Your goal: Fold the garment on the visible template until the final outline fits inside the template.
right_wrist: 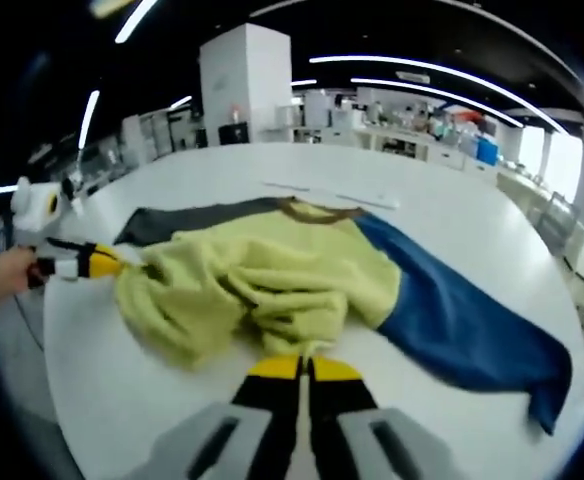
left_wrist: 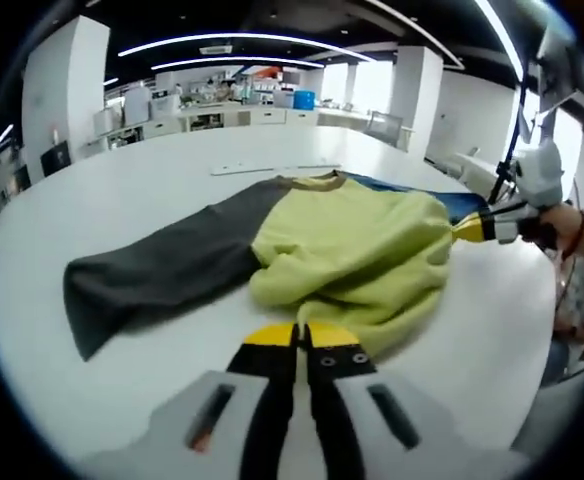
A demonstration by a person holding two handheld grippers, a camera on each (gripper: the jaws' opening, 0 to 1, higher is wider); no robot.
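Yellow-green fleece makes the body of the sweatshirt (left_wrist: 352, 245), which has one dark grey sleeve (left_wrist: 157, 275) and one blue sleeve (right_wrist: 462, 310). It lies on the round white table (left_wrist: 122, 180).

The folding seems only begun. The body is bunched and rumpled in the middle, with its lower part pulled up into loose folds. Both sleeves are stretched out flat to the sides and are not yet folded in. I cannot make out a template outline; faint marks lie on the table beyond the collar, at 12 o'clock of the garment. So most of the work is left: sleeves in, body flattened and folded.

In the left gripper view, the left gripper (left_wrist: 300, 340) has its yellow-tipped jaws pressed together at the near hem, at 6 o'clock. Whether cloth is pinched between them I cannot tell. The right gripper (right_wrist: 302, 368) is posed the same at its own edge of the cloth, jaws together. Each gripper appears in the other's view at the garment's side, held by a hand (left_wrist: 572, 225), its tip touching the fleece.
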